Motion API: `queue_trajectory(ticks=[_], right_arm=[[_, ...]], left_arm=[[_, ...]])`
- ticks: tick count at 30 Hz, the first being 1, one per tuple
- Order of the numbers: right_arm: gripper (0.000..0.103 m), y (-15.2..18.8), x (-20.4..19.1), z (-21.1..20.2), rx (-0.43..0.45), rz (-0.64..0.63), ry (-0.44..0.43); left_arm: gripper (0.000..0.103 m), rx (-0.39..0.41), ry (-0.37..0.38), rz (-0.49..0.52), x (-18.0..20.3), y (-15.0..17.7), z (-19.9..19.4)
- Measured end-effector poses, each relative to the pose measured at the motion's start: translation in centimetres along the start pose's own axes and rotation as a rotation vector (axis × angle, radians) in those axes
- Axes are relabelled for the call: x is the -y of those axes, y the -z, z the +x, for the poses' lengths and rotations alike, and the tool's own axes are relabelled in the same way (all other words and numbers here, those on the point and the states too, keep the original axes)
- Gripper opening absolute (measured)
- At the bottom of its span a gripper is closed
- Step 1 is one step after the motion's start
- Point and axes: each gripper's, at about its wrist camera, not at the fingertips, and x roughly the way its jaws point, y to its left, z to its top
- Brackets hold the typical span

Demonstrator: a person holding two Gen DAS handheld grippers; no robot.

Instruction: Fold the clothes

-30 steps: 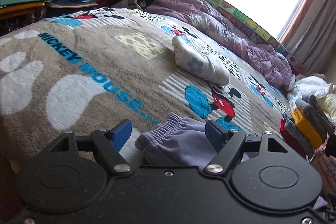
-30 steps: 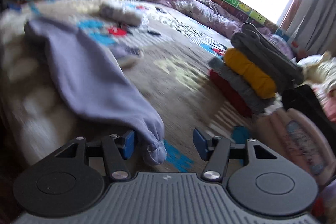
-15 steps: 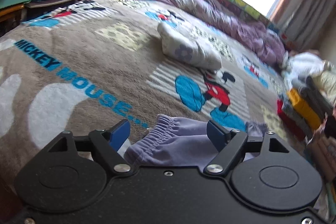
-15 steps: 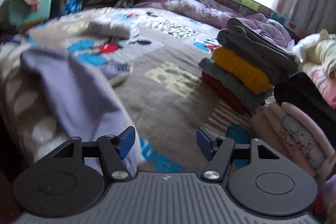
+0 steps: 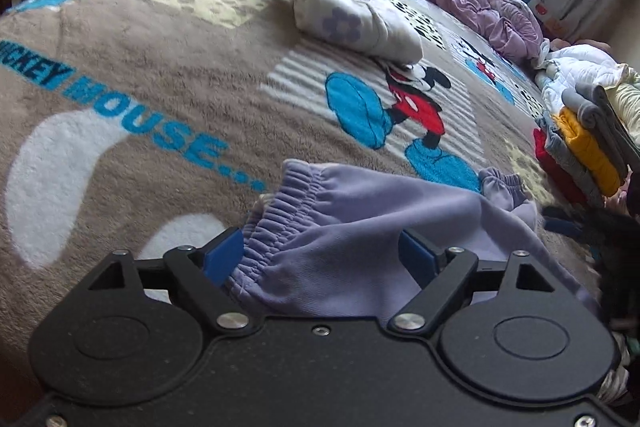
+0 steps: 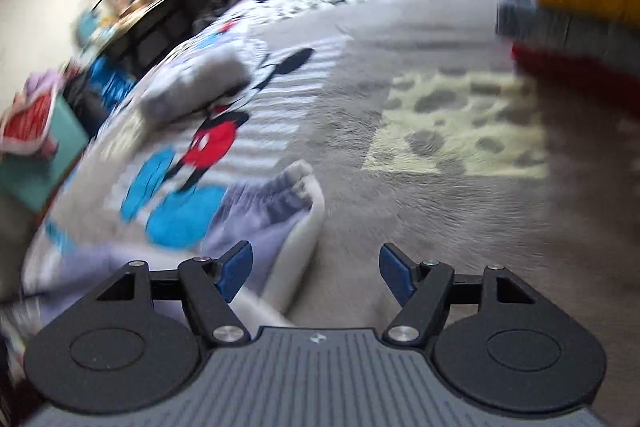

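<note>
Two grippers we hold low over the Mickey Mouse blanket (image 5: 132,67): the left gripper (image 5: 322,257) has its fingers spread wide, gripping nothing, with the lavender sweatpants (image 5: 360,227) lying between them, waistband leftward. Further right, our right gripper (image 6: 316,273) is equally spread and empty, a pant cuff (image 6: 288,195) just beyond its left finger; the view is blurred.

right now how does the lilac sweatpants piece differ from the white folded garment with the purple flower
The lilac sweatpants lie spread loose and unfolded, elastic waistband showing, at the near edge of the Mickey Mouse blanket; the white folded garment with the purple flower is a compact bundle farther up the bed. The sweatpants are plain lilac; the white one is printed. The sweatpants sit between the open left gripper fingers; the white bundle lies apart from it. Both rest on that blanket.
</note>
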Motion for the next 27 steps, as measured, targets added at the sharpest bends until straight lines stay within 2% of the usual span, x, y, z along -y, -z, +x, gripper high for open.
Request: queue_trajectory(ticks=[1,3,4,5,6,7,8,11,16,22,24,27], right_arm=[[0.069,-0.2,0.0,0.9,-0.003,0.026,-0.011],[0.059,-0.4,-0.2,2.1,-0.011,0.043,-0.035],[0.052,-0.5,-0.4,2.5,-0.014,0.039,-0.048],[0.030,-0.5,-0.6,2.9,-0.018,0.036,-0.060],[0.018,-0.5,-0.8,2.9,-0.017,0.033,-0.070],[0.017,-0.5,-0.8,2.7,-0.006,0.036,-0.075],[0.012,-0.6,-0.8,2.4,0.007,0.042,-0.083],[0.010,-0.8,0.2,0.4,0.081,0.098,-0.114],[0.009,-1.4,2.3,-3.7,0.228,0.185,-0.115],[0.009,-3.3,4.9,-8.4,0.423,0.260,-0.047],[0.009,-4.1,6.0,-9.4,0.470,0.289,-0.025],[0.009,-4.9,7.7,-9.6,0.491,0.325,0.024]], left_arm=[[0.084,0.003,0.005,0.005,0.1,0.1,0.0],[0.077,0.014,0.005,0.020,0.4,0.1,0.2],[0.069,0.018,0.002,0.034,0.6,0.1,0.3],[0.053,0.021,0.000,0.053,0.7,0.1,0.4],[0.044,0.024,-0.003,0.067,0.9,0.1,0.5],[0.034,0.027,0.000,0.072,0.9,0.0,0.6],[0.032,0.036,0.010,0.072,1.0,-0.3,0.5],[0.019,0.077,0.047,0.096,1.6,-1.1,0.2],[0.016,0.165,0.054,0.241,4.7,-3.7,0.5],[0.015,0.316,0.067,0.371,7.6,-8.3,1.9],[0.015,0.327,0.061,0.392,7.8,-9.3,3.0],[0.016,0.286,0.031,0.421,7.5,-9.5,5.0]])
